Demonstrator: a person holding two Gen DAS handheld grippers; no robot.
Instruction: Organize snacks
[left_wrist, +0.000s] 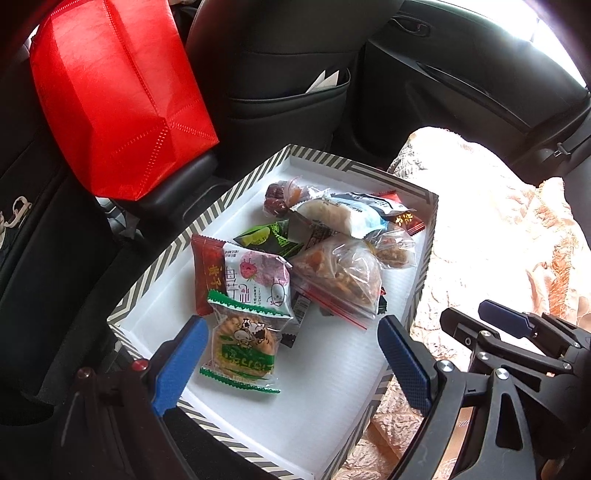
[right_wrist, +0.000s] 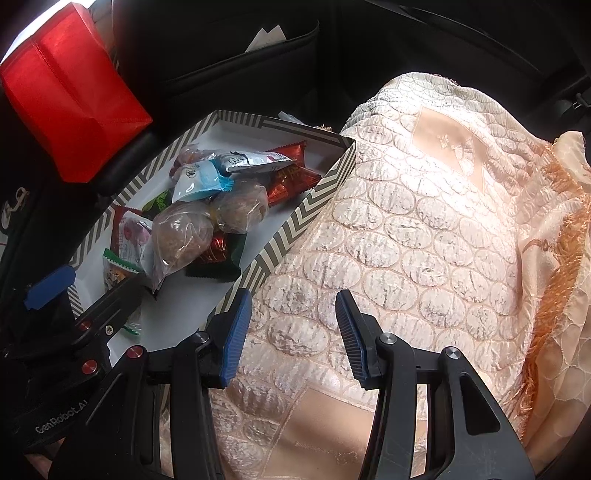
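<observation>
Just between the left gripper's open jaws lies the biscuit packet.

the tray has a grey-and-white chevron-striped rim and a plain white floor. at its 7 o'clock lies a biscuit packet, clear with green zigzag ends and a green band. the zip bag at centre is clear with a red seal strip. the tote bag at 10 o'clock is solid red. the seat cover at 3 o'clock is pale peach with embossed ovals. both grippers carry blue pads on black frames.
</observation>
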